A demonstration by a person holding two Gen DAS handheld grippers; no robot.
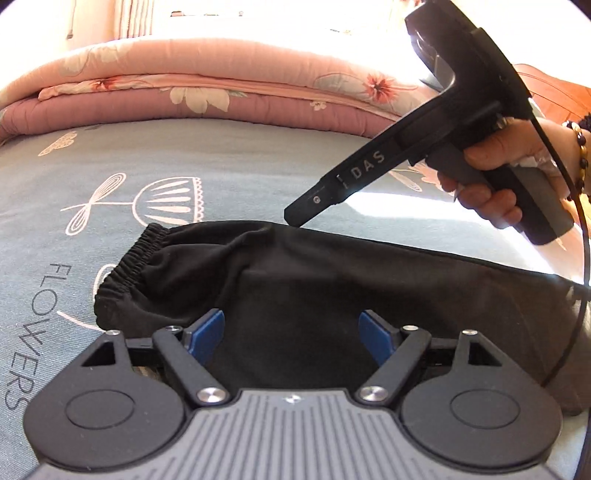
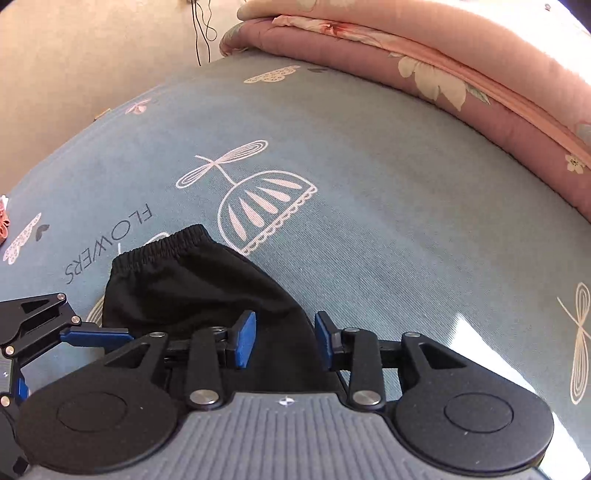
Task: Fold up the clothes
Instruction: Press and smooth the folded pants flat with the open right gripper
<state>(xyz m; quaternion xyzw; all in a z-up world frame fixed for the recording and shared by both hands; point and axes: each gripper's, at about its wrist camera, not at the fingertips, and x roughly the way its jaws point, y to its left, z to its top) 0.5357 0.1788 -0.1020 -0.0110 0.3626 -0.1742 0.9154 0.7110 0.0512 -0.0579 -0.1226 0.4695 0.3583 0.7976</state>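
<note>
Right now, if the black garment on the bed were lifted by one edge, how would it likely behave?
The black garment would probably droop: it lies creased and slack on the bedsheet. Its gathered elastic hem likely stretches rather than holding shape. Pushed, it would probably bunch up rather than slide, being thin cloth on cloth.

This is looking like a bedroom in a home. A bed (image 2: 388, 229) is filling the room, wearing a blue-grey sheet printed with dragonflies and the word FLOWERS. At the far edge of the bed a folded pink floral quilt (image 1: 221, 99) is lying, and beyond the bed sunlight is glowing through a curtain (image 1: 135, 16).
</note>
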